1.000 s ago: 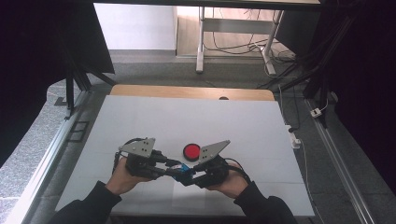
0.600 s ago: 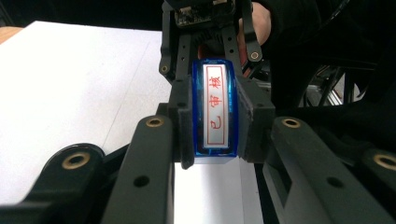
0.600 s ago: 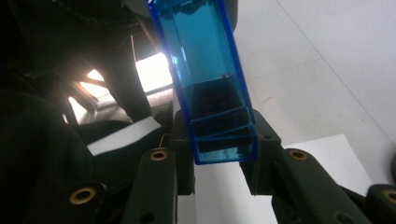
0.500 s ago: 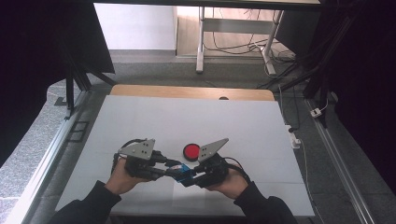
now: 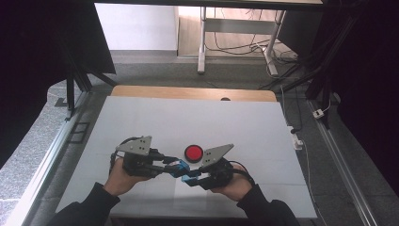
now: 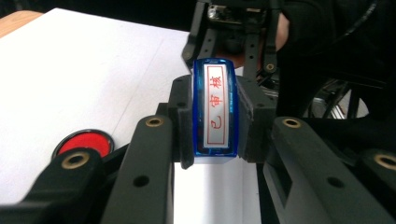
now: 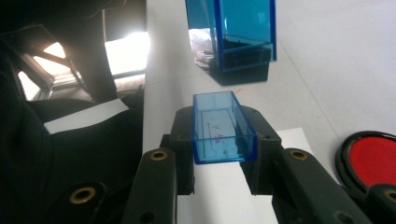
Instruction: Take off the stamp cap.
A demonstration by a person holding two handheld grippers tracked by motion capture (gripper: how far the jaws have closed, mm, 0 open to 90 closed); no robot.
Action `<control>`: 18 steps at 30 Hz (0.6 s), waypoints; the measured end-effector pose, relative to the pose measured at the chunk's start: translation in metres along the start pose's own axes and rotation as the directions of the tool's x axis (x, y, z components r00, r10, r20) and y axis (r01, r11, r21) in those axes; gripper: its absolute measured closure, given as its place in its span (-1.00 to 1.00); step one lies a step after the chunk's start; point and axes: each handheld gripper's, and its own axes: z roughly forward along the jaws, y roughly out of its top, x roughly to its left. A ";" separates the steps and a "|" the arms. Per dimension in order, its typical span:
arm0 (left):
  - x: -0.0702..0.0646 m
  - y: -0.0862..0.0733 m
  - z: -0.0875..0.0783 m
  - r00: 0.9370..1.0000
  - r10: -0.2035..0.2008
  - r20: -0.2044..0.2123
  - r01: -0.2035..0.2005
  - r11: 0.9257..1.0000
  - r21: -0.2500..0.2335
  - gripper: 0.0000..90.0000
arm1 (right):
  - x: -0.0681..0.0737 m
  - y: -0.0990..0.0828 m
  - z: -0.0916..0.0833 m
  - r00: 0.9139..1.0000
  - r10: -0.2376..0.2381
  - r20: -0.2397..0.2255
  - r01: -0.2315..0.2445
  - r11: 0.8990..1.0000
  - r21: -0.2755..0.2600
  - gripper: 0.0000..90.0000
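The round ink pad (image 5: 193, 152) lies open, red inside. Just nearside of it, the left gripper (image 6: 215, 122) clamps a blue stamp (image 6: 215, 111) with red characters; the right gripper (image 7: 223, 135) clamps its empty translucent blue cap (image 7: 223, 127).

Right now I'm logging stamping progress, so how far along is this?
Done: the cap is off. The right gripper is shut on the clear blue cap, and the left gripper is shut on the blue stamp, apart from the cap. The hands hold the two parts near the red ink pad. Probably left: inking and pressing onto the white sheet.
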 end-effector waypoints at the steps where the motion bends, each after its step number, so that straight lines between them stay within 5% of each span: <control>1: 0.000 0.000 -0.001 1.000 0.000 -0.006 0.000 1.000 0.003 0.57 | 0.000 -0.001 -0.001 1.000 0.001 0.009 -0.001 1.000 -0.005 0.53; 18: 0.002 -0.004 -0.001 0.995 -0.042 -0.091 0.047 0.998 0.048 0.57 | 0.005 -0.015 -0.020 0.985 0.079 0.152 -0.072 0.996 -0.048 0.53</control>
